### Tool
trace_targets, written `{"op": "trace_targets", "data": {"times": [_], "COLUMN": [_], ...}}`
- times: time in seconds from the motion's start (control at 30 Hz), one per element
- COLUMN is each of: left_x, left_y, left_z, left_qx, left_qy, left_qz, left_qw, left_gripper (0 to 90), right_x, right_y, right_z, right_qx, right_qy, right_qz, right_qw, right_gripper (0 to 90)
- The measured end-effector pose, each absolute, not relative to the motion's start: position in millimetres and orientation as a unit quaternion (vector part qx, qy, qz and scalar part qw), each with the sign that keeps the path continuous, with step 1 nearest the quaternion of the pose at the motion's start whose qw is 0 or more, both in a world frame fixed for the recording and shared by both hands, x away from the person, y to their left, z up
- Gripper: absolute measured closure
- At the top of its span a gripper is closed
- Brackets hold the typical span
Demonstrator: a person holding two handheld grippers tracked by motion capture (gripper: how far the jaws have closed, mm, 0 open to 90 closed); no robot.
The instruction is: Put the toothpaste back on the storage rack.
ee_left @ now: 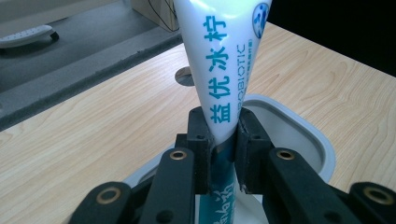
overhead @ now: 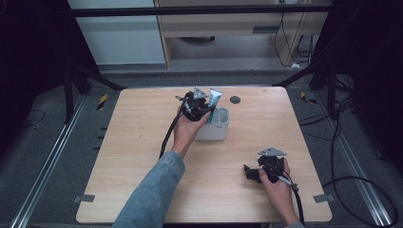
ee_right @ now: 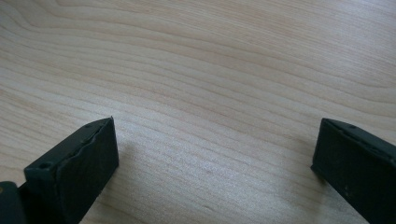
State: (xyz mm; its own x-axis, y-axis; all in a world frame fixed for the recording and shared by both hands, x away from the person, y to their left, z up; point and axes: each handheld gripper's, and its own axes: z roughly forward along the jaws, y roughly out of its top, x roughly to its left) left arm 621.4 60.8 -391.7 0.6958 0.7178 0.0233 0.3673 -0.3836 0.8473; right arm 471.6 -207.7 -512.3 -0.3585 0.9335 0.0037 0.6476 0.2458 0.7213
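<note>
Toothpaste is what I have in my left gripper [overhead: 202, 110]: its jaws are closed on a white tube [ee_left: 223, 70] with teal lettering, pinching it low on its body while the wide crimped end points up and away. In the left gripper view the tube stands nearly upright between the two pads, directly over the mouth of a white tub [ee_left: 299, 128], and its lower part drops out of sight behind the jaws toward the tub's inside. From the high view, the tub [overhead: 215, 130] sits a little toward twelve o'clock from the middle of the wooden table [overhead: 142, 161], with my left hand [overhead: 186, 130] touching its nine o'clock side. A small dark round disc [overhead: 235, 99] lies on the tabletop at about one o'clock from the tub, near the far edge.

My right gripper [overhead: 252, 173] is at about five o'clock from the tub, well apart from it, low over bare wood. Its jaws stand wide open, nothing between them.
</note>
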Motion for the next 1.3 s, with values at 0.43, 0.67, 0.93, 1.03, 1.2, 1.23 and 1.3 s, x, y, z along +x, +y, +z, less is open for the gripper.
{"op": "trace_targets", "data": {"times": [0.43,0.67,0.93,1.03,1.2,1.23,1.3], "left_x": [621,622,621,621,621,622,622], "left_y": [58,61,61,59,57,56,55], "left_z": [-396,-403,-402,-402,-401,-401,-401], "left_qx": [0.814,0.813,0.813,0.814,0.818,0.818,0.817], "left_qy": [0.335,0.341,0.342,0.342,0.339,0.339,0.342], "left_qz": [0.193,0.19,0.188,0.185,0.186,0.186,0.186], "left_qw": [0.434,0.431,0.432,0.432,0.426,0.425,0.426], "left_gripper": [77.6,77.5,77.4,77.3,77.1,77.0,77.0], "right_x": [472,472,472,472,472,472,472], "right_y": [-208,-208,-208,-208,-208,-208,-208], "right_z": [-512,-512,-512,-512,-512,-512,-512], "right_qx": [0.521,0.521,0.521,0.521,0.521,0.521,0.521], "right_qy": [0.758,0.758,0.758,0.758,0.758,0.758,0.758], "right_qz": [0.324,0.324,0.324,0.324,0.324,0.324,0.324], "right_qw": [0.22,0.221,0.221,0.221,0.221,0.221,0.221], "right_gripper": [0.5,0.5,0.5,0.5,0.5,0.5,0.5]}}
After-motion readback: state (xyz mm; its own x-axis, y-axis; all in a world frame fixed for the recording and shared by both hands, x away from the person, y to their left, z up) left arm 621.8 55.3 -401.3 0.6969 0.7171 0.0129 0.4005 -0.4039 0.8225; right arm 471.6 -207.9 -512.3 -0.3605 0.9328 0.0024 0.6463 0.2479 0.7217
